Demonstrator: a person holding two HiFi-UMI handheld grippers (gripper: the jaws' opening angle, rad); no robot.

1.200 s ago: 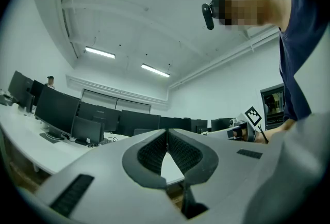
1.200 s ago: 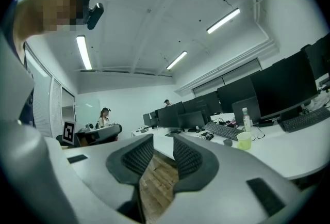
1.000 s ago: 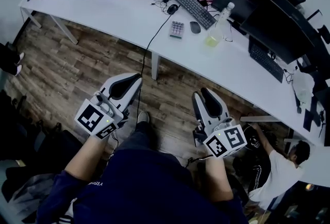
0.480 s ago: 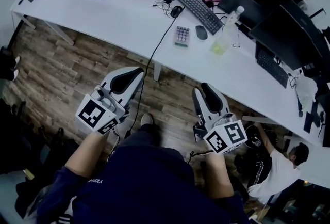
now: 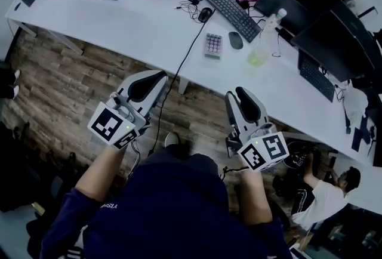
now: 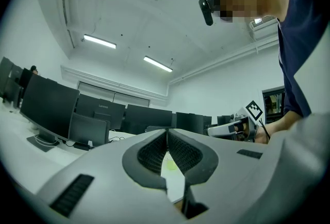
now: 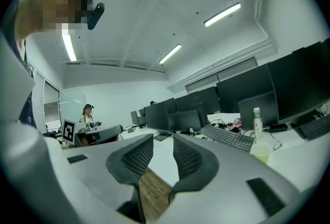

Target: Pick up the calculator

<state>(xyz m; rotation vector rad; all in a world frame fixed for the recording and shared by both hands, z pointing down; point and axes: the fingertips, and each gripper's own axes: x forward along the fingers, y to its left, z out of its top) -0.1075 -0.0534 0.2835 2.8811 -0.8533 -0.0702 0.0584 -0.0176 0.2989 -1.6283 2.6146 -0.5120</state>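
Note:
The calculator (image 5: pixel 213 46), small and grey with coloured keys, lies flat on the white desk (image 5: pixel 119 16), left of a dark mouse (image 5: pixel 236 40). Both grippers hang over the wooden floor, short of the desk's near edge and pointing at it. My left gripper (image 5: pixel 160 76) sits to the left of and below the calculator; in the left gripper view its jaw tips (image 6: pixel 167 134) meet with nothing between them. My right gripper (image 5: pixel 237 92) sits just right of the calculator's line; the right gripper view shows a clear gap between its jaws (image 7: pixel 163 140), which hold nothing. Neither gripper view shows the calculator.
A black keyboard (image 5: pixel 227 2), a clear bottle (image 5: pixel 271 22) and a greenish cup (image 5: pixel 258 59) stand beyond and to the right of the calculator. A black cable (image 5: pixel 179 67) hangs off the desk's edge between the grippers. Monitors (image 5: pixel 322 37) line the desk. A person (image 5: pixel 325 195) crouches at the lower right.
Both grippers have moved forward toward the desk, whose near edge now lies closer to their tips. The jaws look the same as before.

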